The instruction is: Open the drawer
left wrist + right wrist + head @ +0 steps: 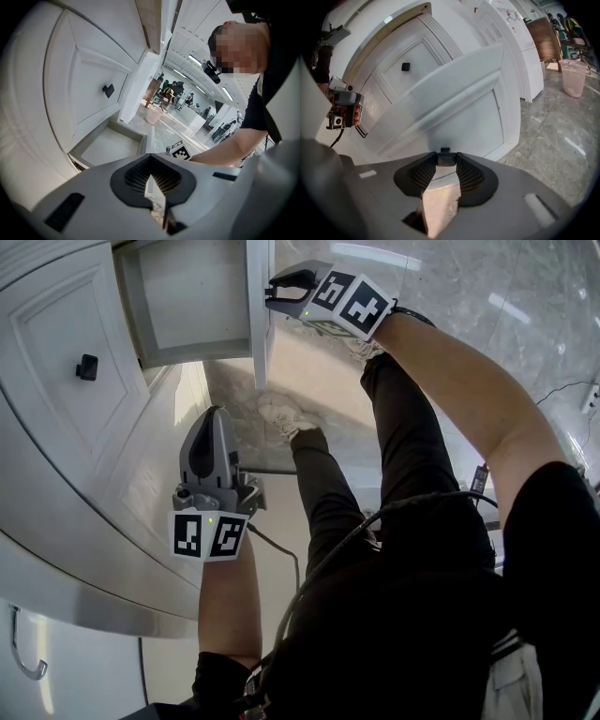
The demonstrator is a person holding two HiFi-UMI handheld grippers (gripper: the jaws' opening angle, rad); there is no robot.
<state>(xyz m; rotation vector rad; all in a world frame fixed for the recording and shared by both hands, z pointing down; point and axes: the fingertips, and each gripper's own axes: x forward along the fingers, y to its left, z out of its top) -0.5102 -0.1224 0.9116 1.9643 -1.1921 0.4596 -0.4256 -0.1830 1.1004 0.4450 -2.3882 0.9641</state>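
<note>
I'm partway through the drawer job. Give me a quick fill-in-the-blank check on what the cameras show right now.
1. The right gripper is clamped on the drawer's small black ____.
2. The drawer is pulled out, and what shows of its inside is ____.
3. The left gripper has its jaws together and holds ____.

Missing words: knob; empty; nothing.

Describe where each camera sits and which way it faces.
Head view: on the person's head, down at the drawer, left gripper, right gripper, arms, legs.
Left gripper view: on the left gripper, toward the drawer; right forearm shows.
Right gripper view: on the right gripper, facing the drawer's knob; left gripper shows.
All show the drawer.
</note>
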